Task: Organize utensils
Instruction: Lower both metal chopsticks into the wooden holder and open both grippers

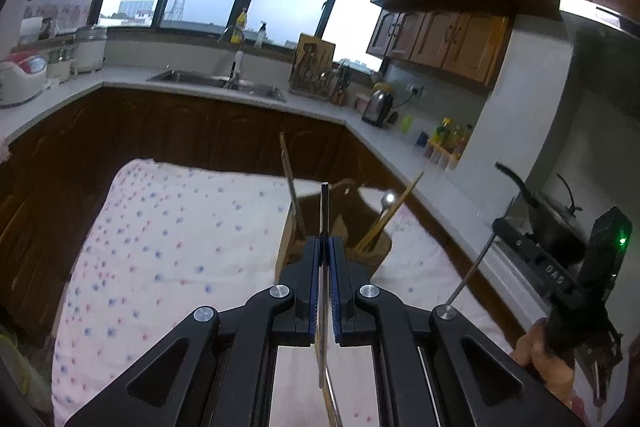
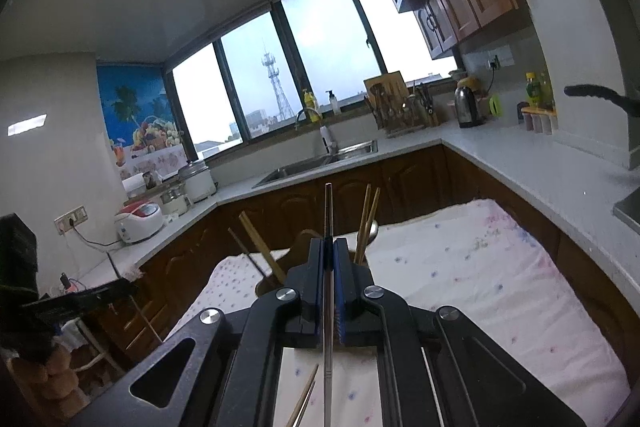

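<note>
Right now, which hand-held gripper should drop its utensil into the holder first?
Left, probably: the left hand-held gripper with its utensil sits right over the wooden holder; the right hand-held gripper looks slightly farther back.

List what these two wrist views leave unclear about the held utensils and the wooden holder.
- Left gripper: its thin utensil seen edge-on, type unclear; lower end cut off by the frame.
- Right gripper: metal chopstick, lower end cut off.
- Wooden holder: inside hidden by the grippers in both views.

Cloth [image 1: 168,227]: white, scattered blue and pink flower print. Utensil holder [image 1: 360,223]: brown wood. Tongs pads [image 2: 339,291]: blue, on black frames.
</note>
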`<control>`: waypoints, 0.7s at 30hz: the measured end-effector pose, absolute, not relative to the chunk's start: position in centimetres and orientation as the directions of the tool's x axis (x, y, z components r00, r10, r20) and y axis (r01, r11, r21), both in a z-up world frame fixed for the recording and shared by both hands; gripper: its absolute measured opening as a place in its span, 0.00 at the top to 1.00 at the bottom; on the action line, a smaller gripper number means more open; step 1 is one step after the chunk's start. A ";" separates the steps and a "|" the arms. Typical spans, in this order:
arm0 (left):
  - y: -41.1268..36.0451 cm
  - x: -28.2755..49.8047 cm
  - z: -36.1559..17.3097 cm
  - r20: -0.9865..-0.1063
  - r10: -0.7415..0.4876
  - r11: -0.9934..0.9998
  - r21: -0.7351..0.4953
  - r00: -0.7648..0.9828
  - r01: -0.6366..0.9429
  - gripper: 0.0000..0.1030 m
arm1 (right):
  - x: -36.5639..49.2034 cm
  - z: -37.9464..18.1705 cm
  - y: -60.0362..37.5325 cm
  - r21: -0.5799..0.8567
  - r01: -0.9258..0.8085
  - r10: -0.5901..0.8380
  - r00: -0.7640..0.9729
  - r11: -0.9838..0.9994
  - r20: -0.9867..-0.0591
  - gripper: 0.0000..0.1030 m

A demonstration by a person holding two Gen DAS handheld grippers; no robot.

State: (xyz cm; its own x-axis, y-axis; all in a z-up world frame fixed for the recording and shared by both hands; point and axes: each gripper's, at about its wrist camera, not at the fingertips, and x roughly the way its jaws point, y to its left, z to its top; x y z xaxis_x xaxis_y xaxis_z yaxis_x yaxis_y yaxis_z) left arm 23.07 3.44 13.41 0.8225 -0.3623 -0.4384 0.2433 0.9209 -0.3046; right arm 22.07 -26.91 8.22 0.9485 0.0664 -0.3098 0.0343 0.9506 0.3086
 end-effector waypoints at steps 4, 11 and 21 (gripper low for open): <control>3.3 24.1 14.6 -0.402 -0.356 0.924 -0.284 0.844 0.255 0.97 | 23.7 9.5 -27.5 0.304 0.030 0.057 0.960 0.952 -0.274 0.95; 3.0 27.3 15.9 -0.356 -0.352 0.927 -0.263 0.865 0.269 0.97 | 26.9 11.6 -27.6 0.289 0.008 0.055 0.976 0.957 -0.210 0.95; 2.4 32.4 15.3 -0.293 -0.330 0.934 -0.242 0.898 0.264 0.97 | 30.7 12.3 -27.6 0.268 0.010 0.037 0.985 0.963 -0.170 0.95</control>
State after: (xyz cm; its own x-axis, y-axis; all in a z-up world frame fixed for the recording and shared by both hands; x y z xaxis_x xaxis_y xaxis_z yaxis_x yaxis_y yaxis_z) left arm 32.39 2.41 15.29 0.8976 -0.3297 -0.2926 0.2641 0.9337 -0.2418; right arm 30.71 -27.55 12.30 0.9848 0.0366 -0.1699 0.0104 0.9635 0.2677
